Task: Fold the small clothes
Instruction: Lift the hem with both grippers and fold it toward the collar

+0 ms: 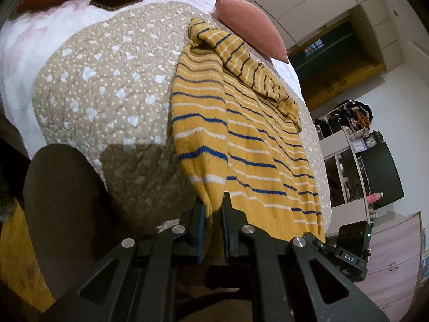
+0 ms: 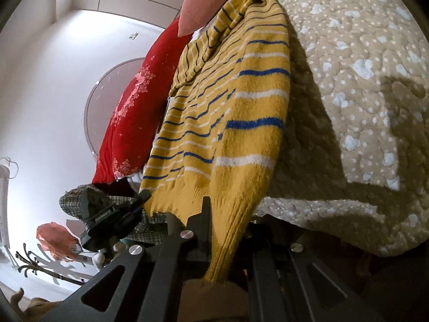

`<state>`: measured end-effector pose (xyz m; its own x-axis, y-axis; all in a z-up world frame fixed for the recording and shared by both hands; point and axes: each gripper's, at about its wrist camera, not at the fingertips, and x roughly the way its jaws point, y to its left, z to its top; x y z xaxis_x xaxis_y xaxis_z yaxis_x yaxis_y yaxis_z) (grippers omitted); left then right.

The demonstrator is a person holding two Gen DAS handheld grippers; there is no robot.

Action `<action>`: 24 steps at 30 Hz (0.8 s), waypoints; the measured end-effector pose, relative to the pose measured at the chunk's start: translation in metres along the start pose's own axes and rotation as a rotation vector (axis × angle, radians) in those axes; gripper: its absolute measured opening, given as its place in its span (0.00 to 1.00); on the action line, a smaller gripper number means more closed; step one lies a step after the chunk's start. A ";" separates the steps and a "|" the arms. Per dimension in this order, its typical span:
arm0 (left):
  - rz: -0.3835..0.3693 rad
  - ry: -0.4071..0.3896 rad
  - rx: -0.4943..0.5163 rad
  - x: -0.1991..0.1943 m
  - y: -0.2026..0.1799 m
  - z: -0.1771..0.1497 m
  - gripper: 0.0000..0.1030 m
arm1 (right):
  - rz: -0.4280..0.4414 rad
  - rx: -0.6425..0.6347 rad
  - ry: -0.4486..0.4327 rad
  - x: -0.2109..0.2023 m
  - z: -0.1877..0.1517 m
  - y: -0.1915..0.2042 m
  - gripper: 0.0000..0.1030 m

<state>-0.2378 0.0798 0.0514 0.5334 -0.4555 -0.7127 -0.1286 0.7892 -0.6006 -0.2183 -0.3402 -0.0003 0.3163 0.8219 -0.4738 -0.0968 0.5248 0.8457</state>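
we saw a fuzzy knit sweater (image 1: 241, 134), mustard yellow with blue and white stripes, lying across a quilted beige bedspread (image 1: 102, 94) dotted with white hearts and spots. its near hem was ribbed and lifted off the bed at both corners, and a sleeve lay folded over the far end. the left gripper (image 1: 213, 209) had its jaws clamped together on a bunched fold of the hem; the right gripper (image 2: 222, 214) had its jaws closed on the ribbed edge, the cloth draping over them. a smooth salmon-pink cushion (image 1: 252, 26), pointed at its corner, lay just beyond the sweater. a red pillow (image 2: 134, 112) with pale flowers lay at the bed's far edge, and a dark phone (image 1: 115, 1) rested on the white sheet (image 1: 53, 26). the walls were white; open shelves (image 1: 346, 161) held a small clock (image 1: 371, 141) and clutter too small for us to identify.
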 end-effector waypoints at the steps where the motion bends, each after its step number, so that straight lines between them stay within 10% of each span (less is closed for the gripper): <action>1: 0.003 -0.008 0.005 -0.002 0.001 0.002 0.10 | -0.009 -0.012 0.001 0.000 0.001 0.003 0.06; 24: 0.050 -0.144 0.102 -0.003 -0.048 0.120 0.09 | -0.117 -0.278 -0.089 0.024 0.117 0.112 0.06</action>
<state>-0.1328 0.0930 0.1263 0.6436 -0.3568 -0.6771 -0.0764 0.8503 -0.5207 -0.1107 -0.2872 0.1119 0.4210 0.7359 -0.5303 -0.3052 0.6655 0.6812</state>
